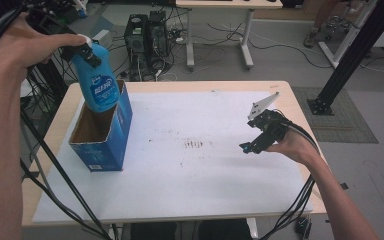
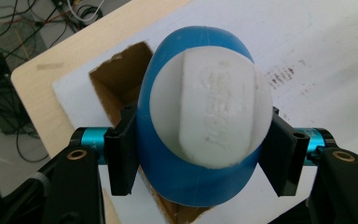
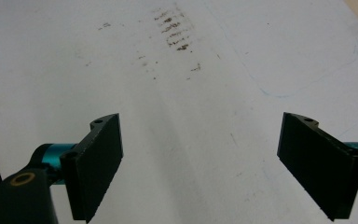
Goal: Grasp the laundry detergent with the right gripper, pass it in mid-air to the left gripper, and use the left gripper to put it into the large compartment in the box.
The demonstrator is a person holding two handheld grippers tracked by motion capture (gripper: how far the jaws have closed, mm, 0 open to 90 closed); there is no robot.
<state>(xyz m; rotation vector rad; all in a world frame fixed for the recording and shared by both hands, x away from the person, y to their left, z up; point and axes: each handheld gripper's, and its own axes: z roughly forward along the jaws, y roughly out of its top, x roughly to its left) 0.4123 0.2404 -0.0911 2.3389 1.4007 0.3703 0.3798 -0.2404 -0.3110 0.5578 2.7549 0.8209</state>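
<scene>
Working left to right: I am holding the left hand-held gripper [image 1: 87,52] above the open blue carton [image 1: 111,134], its jaws clamped on the neck end of a blue bottle [image 1: 100,87], just below the white cap [image 2: 219,114]. In the high view the bottle's lower end is hanging at the carton's mouth, upright with a slight tilt; I cannot tell whether it is going in or coming out, but I am reading this as the insert-or-extract step at the carton's opening. The carton is standing at the left of the white sheet [image 1: 200,165] that covers the worktop [image 1: 295,97]. Judgement on the next move: keep the bottle in line with the opening so that its shoulders are clearing the cardboard walls, and hold the grip firm, since the neck looks smooth and could slip. Further right, the right hand-held gripper [image 1: 246,147] is hovering low over the bare sheet near some dark smudges [image 3: 172,32], jaws standing wide apart with nothing between them, well apart from the carton.
</scene>
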